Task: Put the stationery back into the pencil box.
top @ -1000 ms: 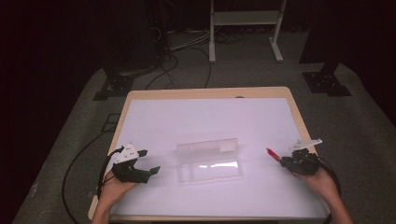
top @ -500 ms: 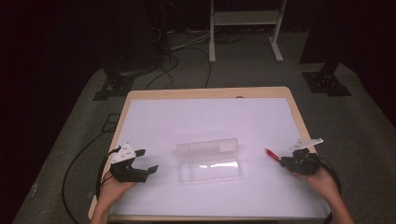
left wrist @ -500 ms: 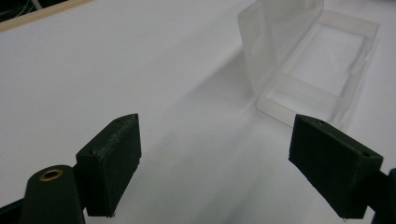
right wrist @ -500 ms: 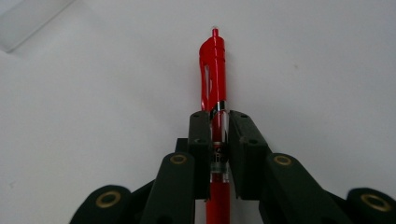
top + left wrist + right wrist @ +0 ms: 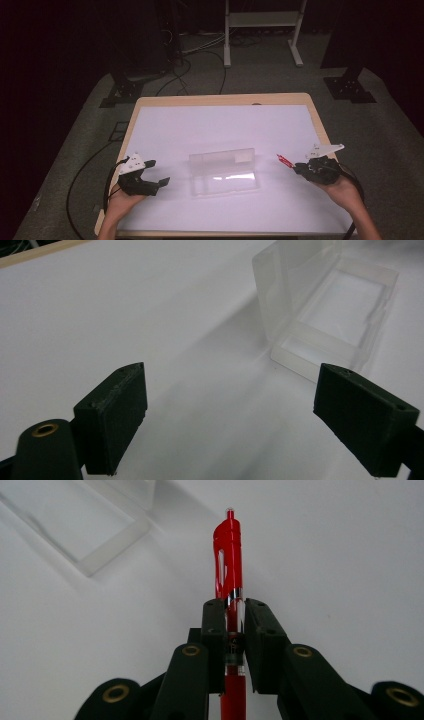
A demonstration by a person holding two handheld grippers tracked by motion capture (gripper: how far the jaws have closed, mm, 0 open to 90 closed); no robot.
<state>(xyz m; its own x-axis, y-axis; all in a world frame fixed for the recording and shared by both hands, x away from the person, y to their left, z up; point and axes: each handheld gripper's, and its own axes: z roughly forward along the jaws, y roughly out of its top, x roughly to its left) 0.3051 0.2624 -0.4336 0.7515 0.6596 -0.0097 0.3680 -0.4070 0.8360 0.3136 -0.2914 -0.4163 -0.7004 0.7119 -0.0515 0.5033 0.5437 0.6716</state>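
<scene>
A clear plastic box (image 5: 224, 170) lies open in the middle of the white table (image 5: 220, 125), its lid standing up at the far side. In the left gripper view the box (image 5: 330, 315) sits ahead and to the right. My left gripper (image 5: 156, 176) rests open at the table's left front, nothing between its jaws (image 5: 230, 420). My right gripper (image 5: 296, 167) at the right side is shut on a red pen (image 5: 285, 160), lifted off the table. The pen (image 5: 228, 560) sticks out past the jaws, clip end forward, pointing toward the box (image 5: 75, 525).
Cables and black stand feet (image 5: 120, 95) lie on the grey floor behind the table. A white frame (image 5: 262, 30) stands farther back. The table's wooden edge (image 5: 220, 98) borders the white sheet.
My right gripper has risen a little with the red pen and shifted slightly. The left gripper and the box have stayed where they were.
</scene>
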